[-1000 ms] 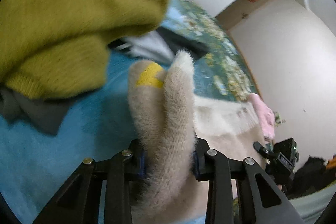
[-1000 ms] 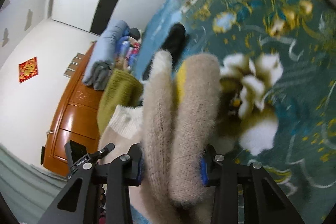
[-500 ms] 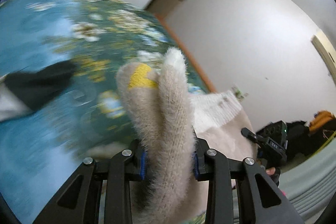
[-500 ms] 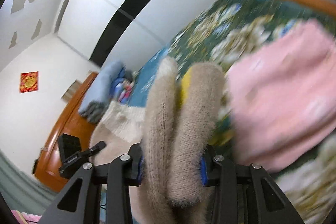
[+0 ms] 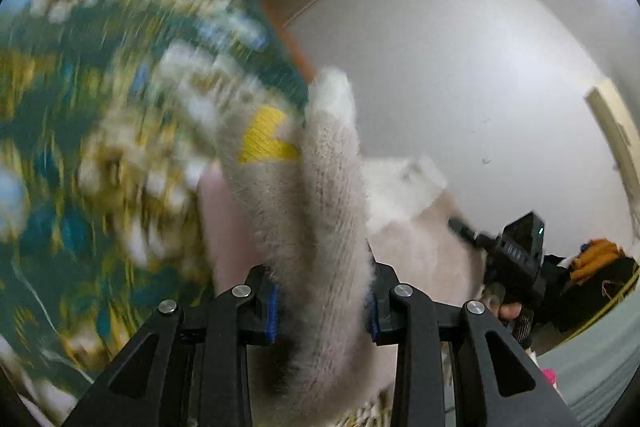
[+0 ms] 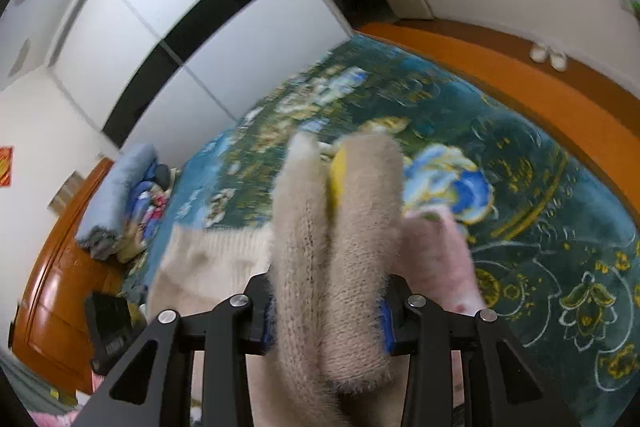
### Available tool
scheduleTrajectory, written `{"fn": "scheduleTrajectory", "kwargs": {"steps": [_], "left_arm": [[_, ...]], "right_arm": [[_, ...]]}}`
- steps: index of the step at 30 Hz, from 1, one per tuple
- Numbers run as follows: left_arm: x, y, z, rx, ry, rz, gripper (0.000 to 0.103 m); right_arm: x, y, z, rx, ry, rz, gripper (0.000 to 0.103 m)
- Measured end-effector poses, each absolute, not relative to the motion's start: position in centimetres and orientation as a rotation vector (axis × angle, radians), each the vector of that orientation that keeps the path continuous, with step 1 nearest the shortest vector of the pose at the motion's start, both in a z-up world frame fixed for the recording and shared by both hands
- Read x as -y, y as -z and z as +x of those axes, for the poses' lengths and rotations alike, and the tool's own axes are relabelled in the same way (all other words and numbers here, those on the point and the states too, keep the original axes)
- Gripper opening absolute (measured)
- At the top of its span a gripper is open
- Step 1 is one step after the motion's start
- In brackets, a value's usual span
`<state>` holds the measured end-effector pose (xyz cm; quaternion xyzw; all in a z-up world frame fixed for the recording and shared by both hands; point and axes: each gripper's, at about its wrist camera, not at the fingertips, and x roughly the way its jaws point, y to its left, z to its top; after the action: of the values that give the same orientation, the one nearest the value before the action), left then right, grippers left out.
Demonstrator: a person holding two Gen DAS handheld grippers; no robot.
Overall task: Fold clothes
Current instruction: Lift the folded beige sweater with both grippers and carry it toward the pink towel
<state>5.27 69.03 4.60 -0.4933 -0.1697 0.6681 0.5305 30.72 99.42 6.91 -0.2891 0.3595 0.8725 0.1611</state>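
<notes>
A fuzzy beige sweater (image 5: pixel 316 211) with a yellow patch is bunched between the jaws of my left gripper (image 5: pixel 322 311), which is shut on a thick fold of it. My right gripper (image 6: pixel 328 315) is shut on another thick fold of the same beige sweater (image 6: pixel 344 247), yellow showing in the crease. The sweater's ribbed cream hem (image 6: pixel 212 259) hangs between the two grippers above the bed. The other gripper (image 5: pixel 516 259) shows at the right of the left wrist view, a fingertip under it. The left wrist view is blurred by motion.
A teal floral bedspread (image 6: pixel 520 195) covers the bed, with an orange wooden rim (image 6: pixel 540 83) along the wall. A pink garment (image 6: pixel 444 259) lies just right of my right gripper. Folded blue bedding (image 6: pixel 116 203) is stacked by the wooden headboard (image 6: pixel 52 283). Dark and orange clothes (image 5: pixel 596 267) sit far right.
Both grippers have swept across the bed with the sweater still held. The olive green knit and black garment have left view; the wall, bed rim and pink garment have come in.
</notes>
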Motion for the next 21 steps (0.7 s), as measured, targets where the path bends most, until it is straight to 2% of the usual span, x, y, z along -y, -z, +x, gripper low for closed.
{"fn": "scheduleTrajectory", "kwargs": {"steps": [2,6,12,18,21], "left_arm": [[-69.4,-2.2,5.7,0.386,-1.590,-1.240,0.034],[-69.6,-1.6,5.7,0.400,-1.563,-1.246,0.035],[-71.5,-5.0,7.4,0.355,-1.553,-1.142,0.035],[-70.8,-1.0,6.4,0.304,-1.548,-1.271,0.037],[-70.6,-1.5,6.2,0.270,-1.518,-1.287,0.039]], "right_arm": [[-100.2,-4.6,31.0,-1.068,-2.452,-0.826,0.040],[-101.4,-1.7,32.7,-1.168,-2.430,-0.751,0.040],[-102.0,-1.8,33.8,-1.178,-2.417,-0.700,0.040],[-101.9,-0.3,33.7,-1.249,-2.386,-0.701,0.043],[-101.6,-1.2,33.5,-1.232,-2.398,-0.726,0.047]]}}
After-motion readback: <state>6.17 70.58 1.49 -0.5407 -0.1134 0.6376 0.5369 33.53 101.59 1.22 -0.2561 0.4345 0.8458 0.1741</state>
